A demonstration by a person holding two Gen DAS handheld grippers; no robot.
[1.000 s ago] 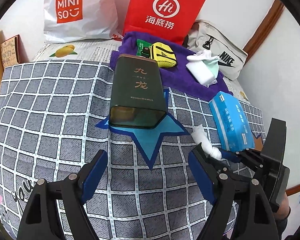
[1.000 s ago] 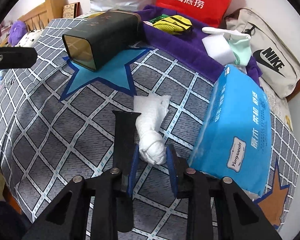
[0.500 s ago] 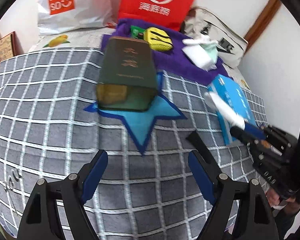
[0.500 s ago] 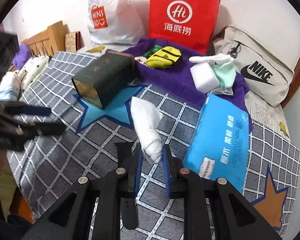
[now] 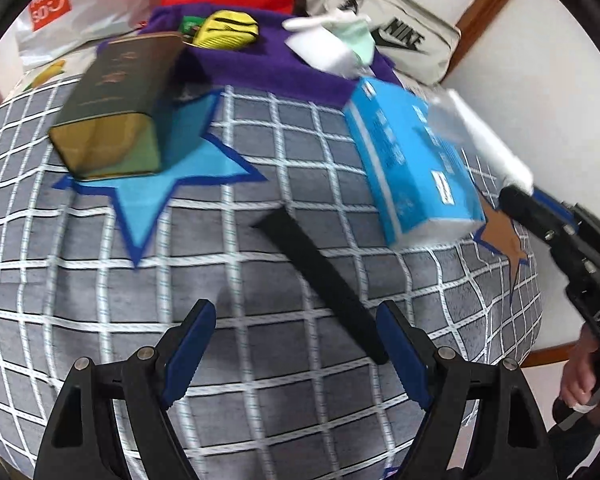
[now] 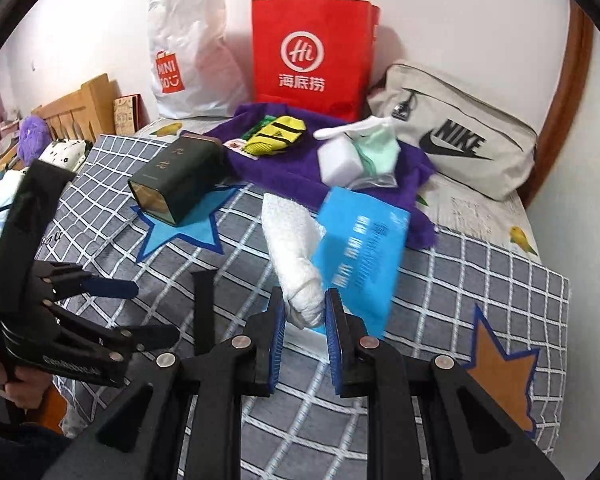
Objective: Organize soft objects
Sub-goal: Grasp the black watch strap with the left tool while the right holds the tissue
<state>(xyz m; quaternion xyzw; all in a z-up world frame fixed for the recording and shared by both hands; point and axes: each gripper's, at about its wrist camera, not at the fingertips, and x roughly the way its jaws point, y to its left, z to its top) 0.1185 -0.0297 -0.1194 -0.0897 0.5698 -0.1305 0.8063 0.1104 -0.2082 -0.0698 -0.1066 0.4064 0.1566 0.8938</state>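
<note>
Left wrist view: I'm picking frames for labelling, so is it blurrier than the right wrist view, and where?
Left wrist view: motion blur smears the dark green tin, the blue tissue pack and the white cloth; fisheye bulges the checked bedspread. Right wrist view: sharper, bag logos readable, but the tissue pack is smeared; the cloth in the right gripper is clear.

Both views are bright and evenly lit, pretty flat daylight-ish light with no harsh glare. Heavy fisheye warp: the bed cover point(image 5: 260, 280) grid bulges like a ball, and black vignette eats the corners. The left wrist view is smeared with motion blur, so the blue tissue pack point(image 5: 412, 160) and green tin point(image 5: 116, 108) look streaky. The right wrist view is sharper, the red bag point(image 6: 312, 56) print reads fine, though the pack there blurs too. Soft shadows sit under the tin and behind the bags on the wall.
</note>
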